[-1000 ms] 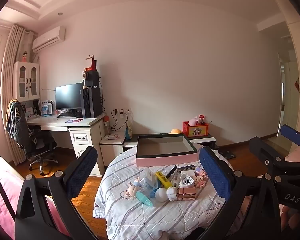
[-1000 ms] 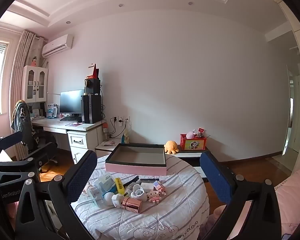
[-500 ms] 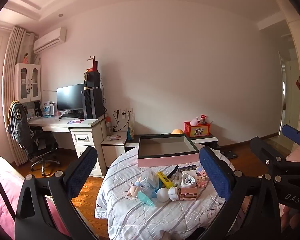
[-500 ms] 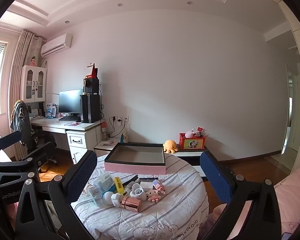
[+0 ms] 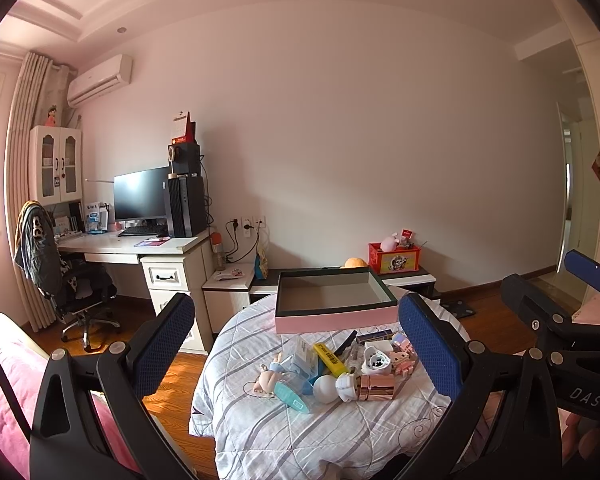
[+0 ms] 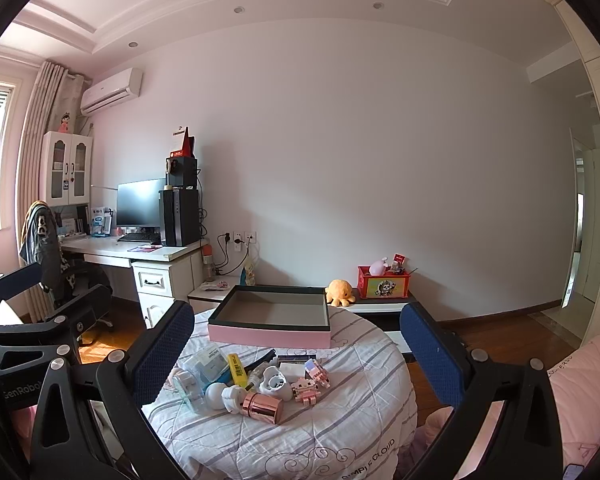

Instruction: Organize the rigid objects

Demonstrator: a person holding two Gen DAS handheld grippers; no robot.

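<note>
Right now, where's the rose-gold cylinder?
In the right wrist view, the rose-gold cylinder lies on its side at the pile's near edge, between the white ball and the pink block figure.

Left gripper point(image 5: 296, 344) is hanging wide open, empty, above the table point(image 5: 324, 432); clutter point(image 5: 336, 368) is lying just before the box point(image 5: 334, 300), right gripper point(image 5: 560, 308) showing beside the table.

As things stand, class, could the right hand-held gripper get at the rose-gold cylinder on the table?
Probably yes: the right hand-held gripper is open, and the rose-gold cylinder lies at the pile's near edge with nothing in front.
</note>
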